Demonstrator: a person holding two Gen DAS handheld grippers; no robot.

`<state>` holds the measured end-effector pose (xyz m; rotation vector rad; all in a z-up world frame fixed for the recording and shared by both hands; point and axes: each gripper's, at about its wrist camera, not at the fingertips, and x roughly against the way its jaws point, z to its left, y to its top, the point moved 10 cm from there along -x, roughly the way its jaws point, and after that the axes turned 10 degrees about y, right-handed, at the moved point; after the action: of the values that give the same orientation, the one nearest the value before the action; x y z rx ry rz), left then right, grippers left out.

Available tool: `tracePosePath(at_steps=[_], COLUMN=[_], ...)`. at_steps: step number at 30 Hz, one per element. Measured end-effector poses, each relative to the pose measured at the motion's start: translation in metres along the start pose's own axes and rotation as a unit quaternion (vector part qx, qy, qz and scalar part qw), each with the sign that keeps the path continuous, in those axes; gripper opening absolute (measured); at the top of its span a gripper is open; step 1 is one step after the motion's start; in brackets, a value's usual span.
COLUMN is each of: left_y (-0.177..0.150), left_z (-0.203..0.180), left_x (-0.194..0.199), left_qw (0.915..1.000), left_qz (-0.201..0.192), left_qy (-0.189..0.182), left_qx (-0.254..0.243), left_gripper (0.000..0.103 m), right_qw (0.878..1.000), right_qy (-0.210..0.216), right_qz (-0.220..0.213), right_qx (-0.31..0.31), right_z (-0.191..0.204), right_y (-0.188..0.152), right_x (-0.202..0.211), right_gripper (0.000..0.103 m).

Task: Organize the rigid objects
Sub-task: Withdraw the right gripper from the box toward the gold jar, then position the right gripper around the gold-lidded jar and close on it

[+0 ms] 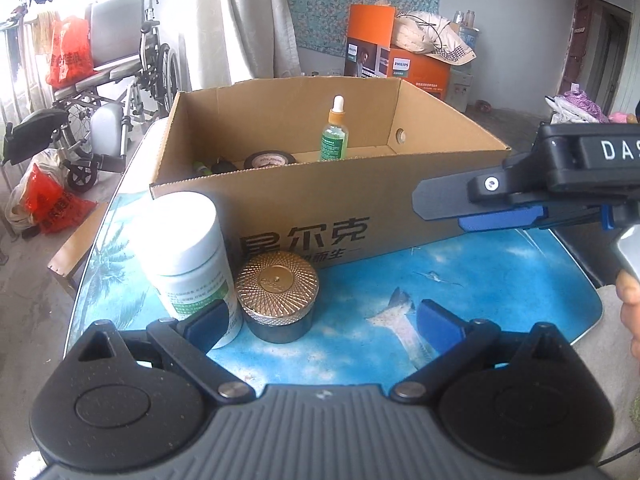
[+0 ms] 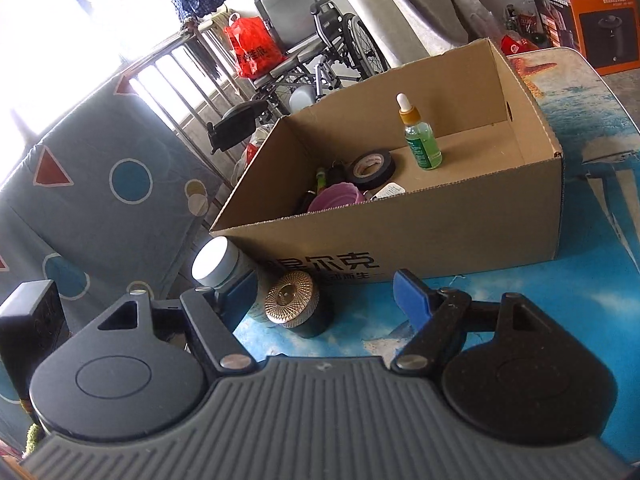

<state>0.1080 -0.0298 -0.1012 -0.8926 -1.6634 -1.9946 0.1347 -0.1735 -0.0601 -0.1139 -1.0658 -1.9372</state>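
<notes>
Standing at the left of the sea-printed table point(image 1: 500, 280), a white-capped bottle point(image 1: 190, 264) with a green label sits just in front of the near-left corner of the cardboard box point(image 1: 400, 216), and a short dark jar with a gold patterned lid point(image 1: 277, 294) touches or nearly touches its right side. The left gripper point(image 1: 320, 326) hangs low before these two with its blue-padded fingers spread wide and nothing between them; its left pad overlaps the foot of the bottle in the left wrist view, though contact cannot be confirmed. Inside the box, toward its left end, lie a roll of black tape point(image 2: 371, 168), a pink round item point(image 2: 338, 198) and some small dark things too cluttered to name, while a green dropper bottle point(image 2: 420, 136) stands upright farther right on the box floor. The right gripper point(image 2: 326, 304) is also spread apart and empty, hovering above the table near the jar; in the left wrist view it reaches in from the right edge in front of the box's near wall. A wheelchair point(image 1: 120, 80) stands beyond the table.
</notes>
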Motion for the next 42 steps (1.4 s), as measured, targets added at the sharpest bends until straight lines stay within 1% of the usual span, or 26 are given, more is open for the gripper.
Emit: tracePosePath(at_steps=[2,5,9,10,13,16,22,24,28,32,37,42], left_y=[-0.004,-0.012,-0.021,-0.023,-0.023,-0.022,-0.020,-0.020,-0.021,-0.020,-0.019,-0.018], left_z=[-0.001,-0.003,-0.002,-0.001,-0.001,-0.003,-0.008,-0.011,-0.019,-0.035,-0.070,-0.112], left_x=[-0.009,-0.023,-0.037,-0.039,-0.045,-0.048,-0.049,-0.048,-0.046,-0.044,-0.039,-0.032], left_qw=[1.0000,0.9999,0.9995,0.9995,0.9997,0.9995,0.9993,0.9991,0.9987,0.9976,0.9940,0.9870], left_qz=[0.000,0.003,0.011,0.011,0.012,0.007,0.000,0.000,0.004,0.003,0.002,-0.004], left_qy=[0.003,0.007,0.017,0.016,0.006,0.004,0.003,-0.003,-0.015,-0.032,-0.062,-0.096], left_qx=[-0.003,-0.011,-0.025,-0.025,-0.021,-0.030,-0.039,-0.043,-0.049,-0.061,-0.090,-0.129], left_gripper=[0.101,0.101,0.100,0.100,0.099,0.098,0.098,0.097,0.097,0.097,0.097,0.097], right_qw=[1.000,1.000,0.999,0.998,0.997,0.996,0.994,0.993,0.994,0.995,0.997,0.998], right_qy=[0.001,0.003,0.015,0.017,0.023,0.033,0.040,0.036,0.034,0.025,0.007,-0.017], right_qz=[0.012,0.030,0.052,0.058,0.074,0.087,0.106,0.108,0.104,0.096,0.074,0.048], right_qx=[-0.001,0.000,-0.002,-0.002,-0.005,-0.004,0.007,0.017,0.014,0.005,-0.016,-0.041], right_z=[-0.001,-0.001,0.000,-0.001,-0.002,-0.001,0.000,0.001,-0.006,-0.018,-0.041,-0.067], right_y=[-0.002,-0.003,-0.004,-0.005,-0.008,-0.009,-0.009,-0.009,-0.010,-0.012,-0.016,-0.024], right_x=[-0.015,-0.039,-0.068,-0.075,-0.094,-0.111,-0.126,-0.125,-0.119,-0.102,-0.067,-0.027], right_gripper=[0.075,0.072,0.058,0.054,0.046,0.043,0.043,0.043,0.044,0.044,0.044,0.045])
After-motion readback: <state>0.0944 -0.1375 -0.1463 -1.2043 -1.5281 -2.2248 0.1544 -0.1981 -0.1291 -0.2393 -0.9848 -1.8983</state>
